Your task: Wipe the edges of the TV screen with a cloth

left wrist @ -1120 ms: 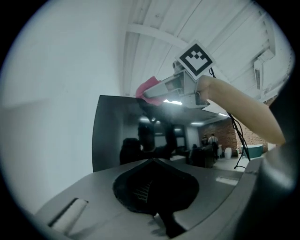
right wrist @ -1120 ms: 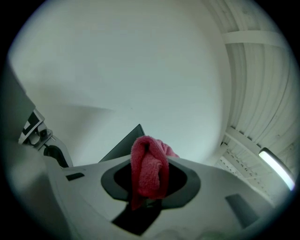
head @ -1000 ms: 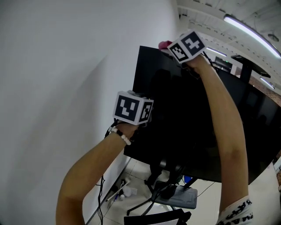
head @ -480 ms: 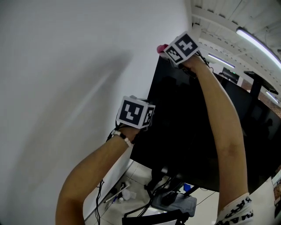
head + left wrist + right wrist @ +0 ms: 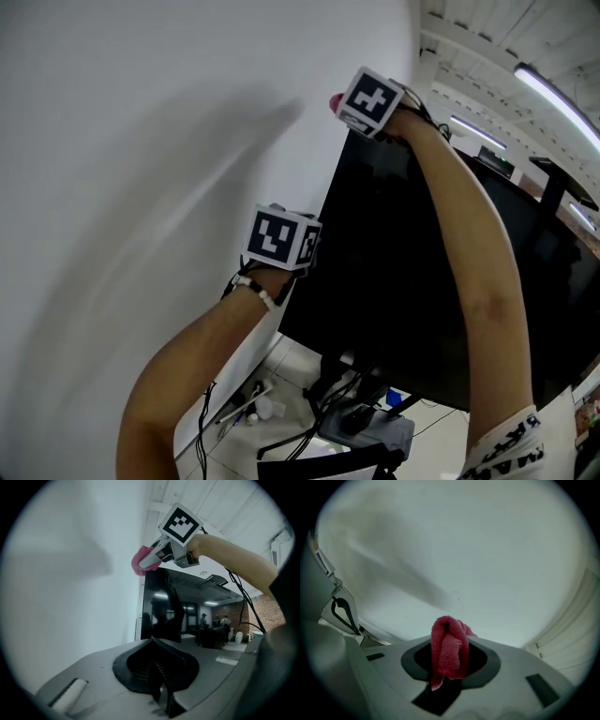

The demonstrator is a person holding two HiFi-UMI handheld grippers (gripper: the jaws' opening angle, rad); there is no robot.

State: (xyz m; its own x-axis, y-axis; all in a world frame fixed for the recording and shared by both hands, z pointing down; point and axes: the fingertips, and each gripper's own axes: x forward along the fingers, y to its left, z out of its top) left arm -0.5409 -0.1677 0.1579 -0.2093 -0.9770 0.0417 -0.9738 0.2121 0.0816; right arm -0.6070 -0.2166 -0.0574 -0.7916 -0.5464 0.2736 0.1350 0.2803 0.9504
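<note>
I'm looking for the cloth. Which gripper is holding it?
The right gripper, up at the top corner of the TV: its jaws pinch the pink cloth. The left gripper has shut, empty jaws.

At the bottom of the head view, a pale tiled floor [image 5: 292, 364] carries the black legs of a stand [image 5: 319, 457], a flat grey box [image 5: 373, 433], loose black cables [image 5: 208, 422] at lower left and small white objects [image 5: 261, 409] beside them.

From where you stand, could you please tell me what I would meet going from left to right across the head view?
White wall → left gripper → right gripper holding the pink cloth → ceiling light.
</note>
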